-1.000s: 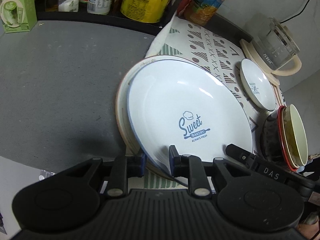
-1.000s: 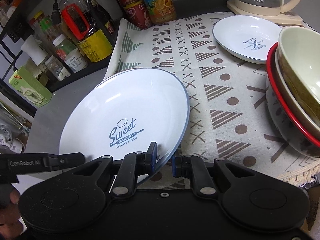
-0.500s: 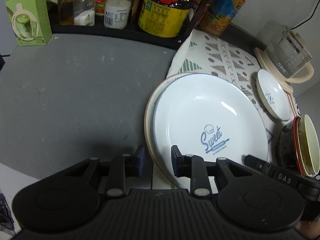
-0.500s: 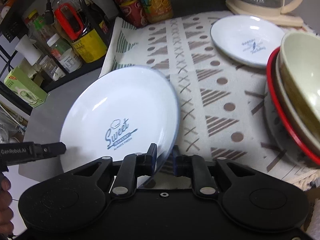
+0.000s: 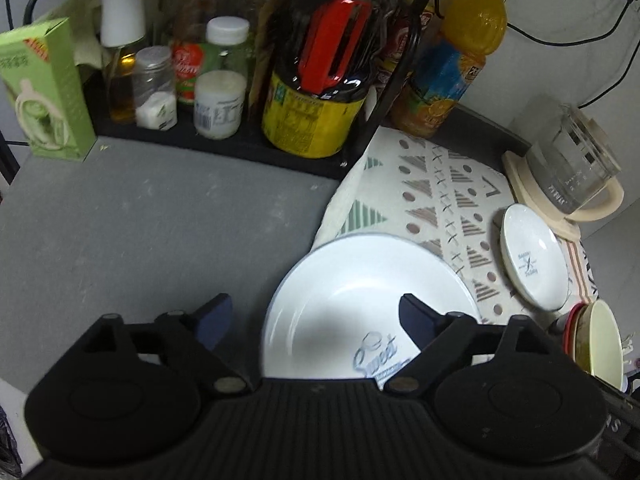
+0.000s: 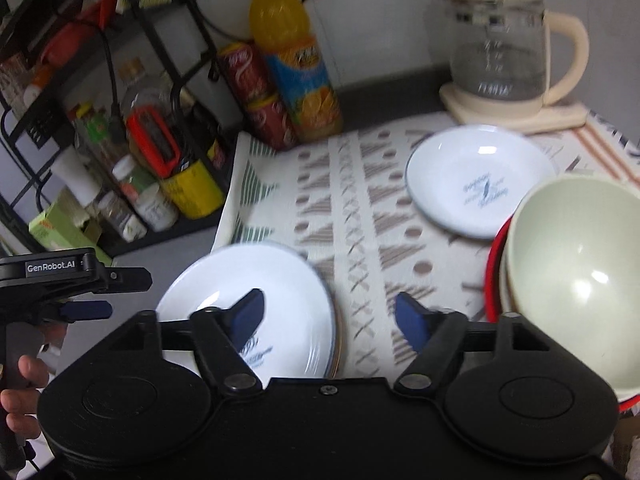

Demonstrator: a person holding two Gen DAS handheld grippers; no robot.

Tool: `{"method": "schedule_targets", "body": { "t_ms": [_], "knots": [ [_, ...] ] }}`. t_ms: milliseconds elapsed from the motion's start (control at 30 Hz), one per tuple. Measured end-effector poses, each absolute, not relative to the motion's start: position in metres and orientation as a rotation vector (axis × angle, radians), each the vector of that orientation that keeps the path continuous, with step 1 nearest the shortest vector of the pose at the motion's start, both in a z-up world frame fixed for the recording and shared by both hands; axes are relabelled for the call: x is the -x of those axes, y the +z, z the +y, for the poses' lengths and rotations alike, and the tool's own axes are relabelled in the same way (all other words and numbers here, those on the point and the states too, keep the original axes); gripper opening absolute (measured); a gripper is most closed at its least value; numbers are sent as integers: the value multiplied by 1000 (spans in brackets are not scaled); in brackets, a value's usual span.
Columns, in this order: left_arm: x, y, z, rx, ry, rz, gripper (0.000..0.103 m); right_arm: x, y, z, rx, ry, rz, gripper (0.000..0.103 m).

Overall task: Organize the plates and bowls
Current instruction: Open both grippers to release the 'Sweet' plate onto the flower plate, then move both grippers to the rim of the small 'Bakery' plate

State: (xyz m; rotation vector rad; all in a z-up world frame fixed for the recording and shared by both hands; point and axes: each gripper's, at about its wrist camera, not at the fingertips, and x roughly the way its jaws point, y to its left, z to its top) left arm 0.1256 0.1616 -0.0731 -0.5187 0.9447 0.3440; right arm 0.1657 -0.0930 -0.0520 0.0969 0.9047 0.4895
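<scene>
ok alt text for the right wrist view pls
The right gripper hangs open above a large white plate stacked on another at the edge of a patterned cloth. To the right sit nested bowls, a small white plate and a glass kettle; the left gripper shows at the left edge.

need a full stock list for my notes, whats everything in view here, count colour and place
large plate: one, white with blue script, on a second plate at the cloth's edge
small plate: one, white, on the cloth by the kettle
bowls: a nested stack, cream inside red-rimmed, right side
patterned cloth: one, cream
glass kettle: one, cream base, back right
juice bottle: one, orange
rack of jars and bottles: many, back left
green carton: one
left gripper: open
right gripper: open
</scene>
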Motion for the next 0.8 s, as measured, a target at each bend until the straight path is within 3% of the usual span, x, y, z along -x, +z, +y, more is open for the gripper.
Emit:
{"method": "schedule_targets", "body": {
  "t_ms": [33,167,367,800],
  "knots": [
    [-130,-72,161,526,325,942,90,-167,-49,-95,-104,480,886,92],
    [-148,-67,155,520,268,929,91,-175,-33,-108,-152,425,802,103],
    [-179,-64,144,520,166,936,102,-193,-25,-125,-171,323,757,103],
    [-239,-61,116,486,-52,914,103,-216,-21,-140,-169,158,716,103]
  ]
}}
